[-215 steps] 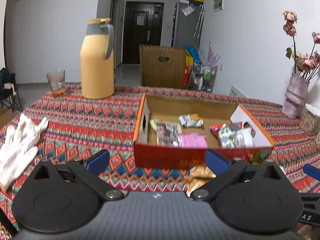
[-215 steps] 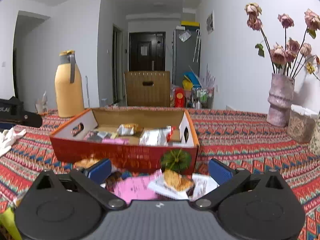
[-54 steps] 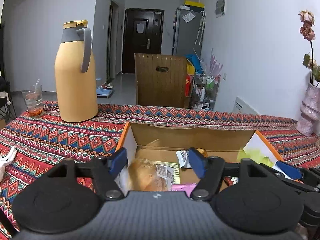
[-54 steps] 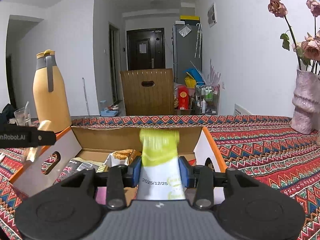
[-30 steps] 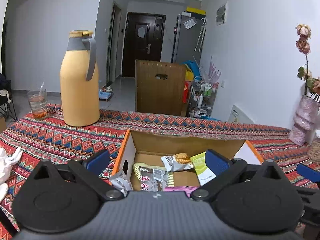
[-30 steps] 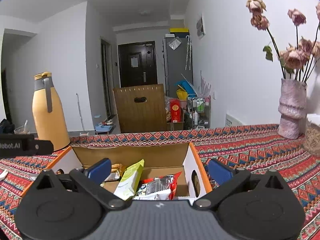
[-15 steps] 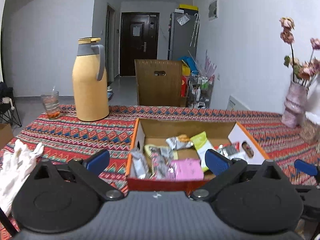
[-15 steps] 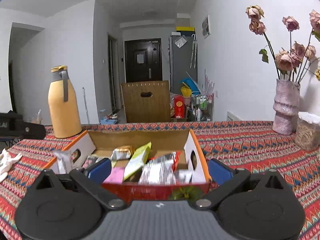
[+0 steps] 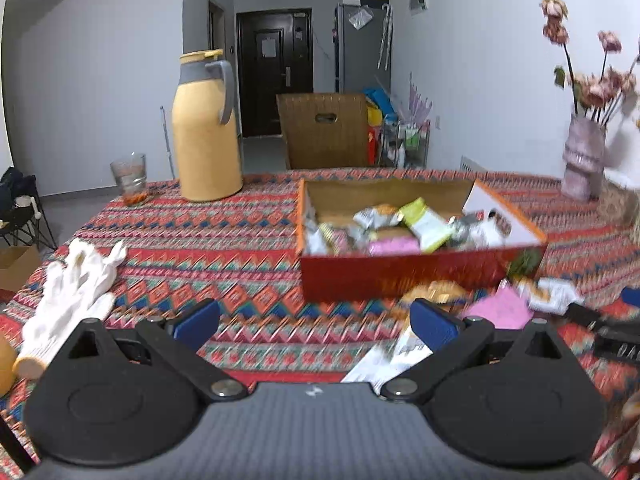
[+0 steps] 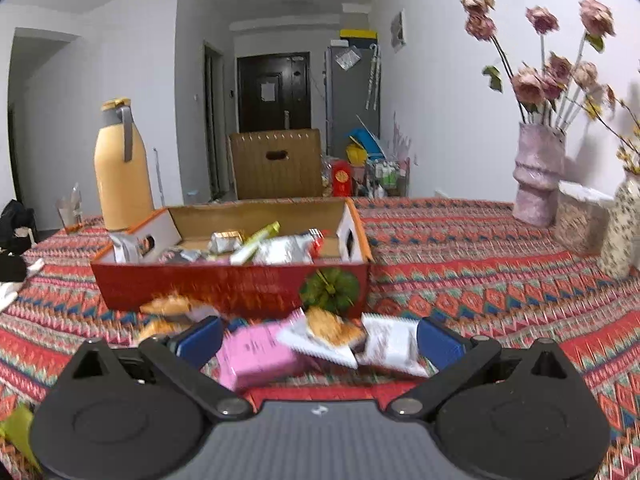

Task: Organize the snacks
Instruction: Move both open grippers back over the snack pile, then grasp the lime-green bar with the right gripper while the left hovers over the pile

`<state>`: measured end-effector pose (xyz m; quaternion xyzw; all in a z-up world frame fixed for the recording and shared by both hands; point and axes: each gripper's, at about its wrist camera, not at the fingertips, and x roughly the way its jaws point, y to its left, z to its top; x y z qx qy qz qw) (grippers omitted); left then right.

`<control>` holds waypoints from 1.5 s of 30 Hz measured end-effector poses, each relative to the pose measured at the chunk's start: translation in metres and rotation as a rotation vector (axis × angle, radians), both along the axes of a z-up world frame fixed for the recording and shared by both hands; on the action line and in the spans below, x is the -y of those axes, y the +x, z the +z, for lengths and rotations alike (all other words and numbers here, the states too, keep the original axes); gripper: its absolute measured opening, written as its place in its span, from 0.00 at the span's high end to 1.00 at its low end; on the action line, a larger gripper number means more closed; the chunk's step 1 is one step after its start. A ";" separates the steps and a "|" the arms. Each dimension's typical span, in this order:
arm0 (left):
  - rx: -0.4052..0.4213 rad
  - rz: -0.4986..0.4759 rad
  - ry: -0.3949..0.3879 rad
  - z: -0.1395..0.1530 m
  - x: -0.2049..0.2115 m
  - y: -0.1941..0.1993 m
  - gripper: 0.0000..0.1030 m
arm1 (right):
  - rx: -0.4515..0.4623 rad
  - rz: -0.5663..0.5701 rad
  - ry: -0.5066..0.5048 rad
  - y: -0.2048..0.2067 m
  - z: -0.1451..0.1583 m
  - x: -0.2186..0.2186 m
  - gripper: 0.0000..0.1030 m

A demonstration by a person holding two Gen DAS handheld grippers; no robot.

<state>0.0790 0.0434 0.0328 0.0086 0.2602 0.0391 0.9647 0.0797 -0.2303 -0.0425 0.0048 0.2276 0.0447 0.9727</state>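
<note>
Right wrist view takes in the desk [image 10: 460,264] under its patterned cloth, and on it the red snack box [image 10: 224,280], open-topped and already holding a jumble of packets. The box lies straight ahead of the right tool [image 10: 318,340], long side facing it. Between box front and tool sit the loose snacks: a pink packet [image 10: 256,350] lying flat, a clear-wrapped pastry [image 10: 326,330] resting partly over its right end, and a white packet [image 10: 390,344] just right of that. Two more golden pastries [image 10: 170,306] lie to the left, close against the box.

The right tool is spread wide and holds nothing; the pink packet lies directly between its fingers, long axis running roughly left to right across the gap. That makes the right hand the nearer one for it, and a short push forward and down looks enough.

Left wrist view shows the left tool [image 9: 316,326] equally wide and empty, with a white wrapper [image 9: 384,360] just by its right finger.
</note>
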 end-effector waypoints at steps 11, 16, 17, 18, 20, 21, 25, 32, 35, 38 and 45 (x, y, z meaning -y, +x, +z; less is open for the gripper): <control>-0.101 -0.048 0.086 -0.047 -0.023 -0.037 0.00 | -0.044 -0.047 -0.036 -0.024 -0.009 0.007 0.00; -0.131 -0.104 0.132 -0.059 -0.026 -0.050 0.00 | -0.041 -0.066 -0.051 -0.029 -0.007 0.006 0.00; -0.135 -0.117 0.131 -0.061 -0.026 -0.052 0.00 | -0.042 -0.067 -0.054 -0.029 -0.006 0.005 0.00; -0.140 -0.130 0.132 -0.063 -0.026 -0.053 0.00 | -0.043 -0.067 -0.056 -0.029 -0.005 0.004 0.00; -0.156 -0.159 0.149 -0.068 -0.022 -0.057 0.00 | -0.047 -0.067 -0.061 -0.028 -0.005 0.003 0.00; -0.164 -0.170 0.159 -0.070 -0.019 -0.058 0.00 | -0.051 -0.066 -0.063 -0.027 -0.006 0.002 0.00; -0.193 -0.208 0.196 -0.082 -0.009 -0.059 0.00 | -0.067 -0.056 -0.073 -0.024 -0.008 -0.002 0.00; -0.203 -0.184 0.208 -0.086 -0.002 -0.033 0.17 | -0.088 -0.034 -0.078 -0.019 -0.014 -0.008 0.00; -0.196 -0.184 0.224 -0.082 0.004 -0.017 0.31 | -0.099 -0.031 -0.075 -0.016 -0.017 -0.008 0.00; -0.201 -0.188 0.222 -0.080 0.009 0.002 0.45 | -0.108 -0.022 -0.072 -0.015 -0.020 -0.009 0.00; -0.230 -0.187 0.189 -0.076 0.022 0.039 0.57 | -0.120 0.006 -0.070 -0.013 -0.025 -0.015 0.00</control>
